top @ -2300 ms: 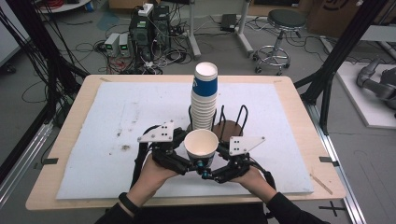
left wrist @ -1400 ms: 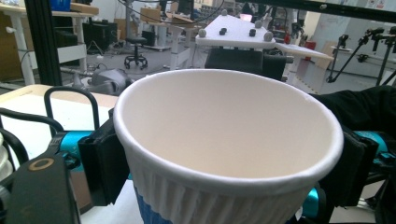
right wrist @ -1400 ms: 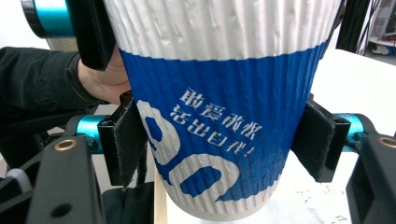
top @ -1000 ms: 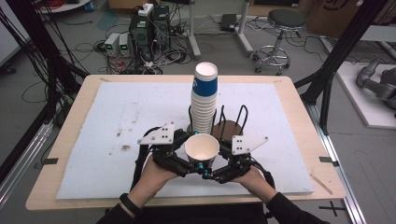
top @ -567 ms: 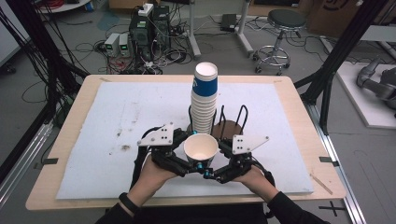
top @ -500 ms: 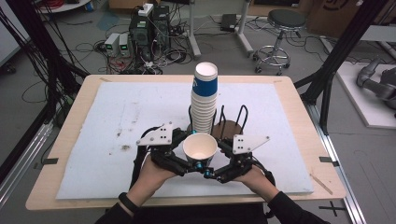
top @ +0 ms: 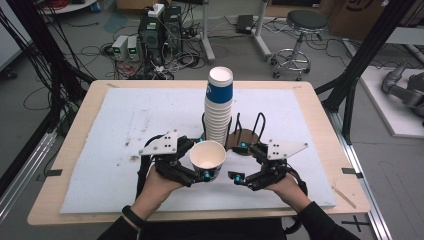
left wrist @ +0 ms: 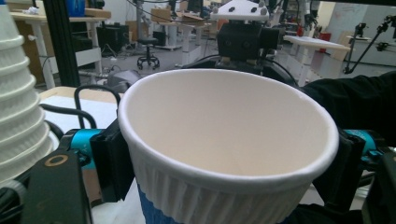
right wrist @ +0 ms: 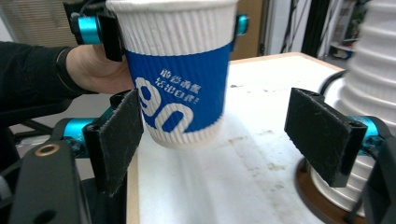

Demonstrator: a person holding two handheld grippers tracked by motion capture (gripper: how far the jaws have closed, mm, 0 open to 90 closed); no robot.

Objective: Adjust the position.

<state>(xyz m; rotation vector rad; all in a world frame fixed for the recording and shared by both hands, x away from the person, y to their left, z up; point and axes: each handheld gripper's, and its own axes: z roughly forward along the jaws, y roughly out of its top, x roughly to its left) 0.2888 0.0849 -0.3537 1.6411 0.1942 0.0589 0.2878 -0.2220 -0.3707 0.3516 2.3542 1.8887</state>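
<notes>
Cup (top: 207,158) separation looks done: the left gripper (top: 192,175) has its fingers clamped on one cup, held just in front of the stack (top: 219,110). The right gripper (top: 239,178), its fingers just spread apart and empty, sits beside it; placing the cup remains.

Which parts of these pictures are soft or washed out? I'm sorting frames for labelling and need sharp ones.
High view: evenly lit, slightly soft overall. Left gripper view: the paper cup is close and fairly crisp, the room behind hazy and bright. Right gripper view: the cup's lower edge and the stack of cups look blurred.
</notes>
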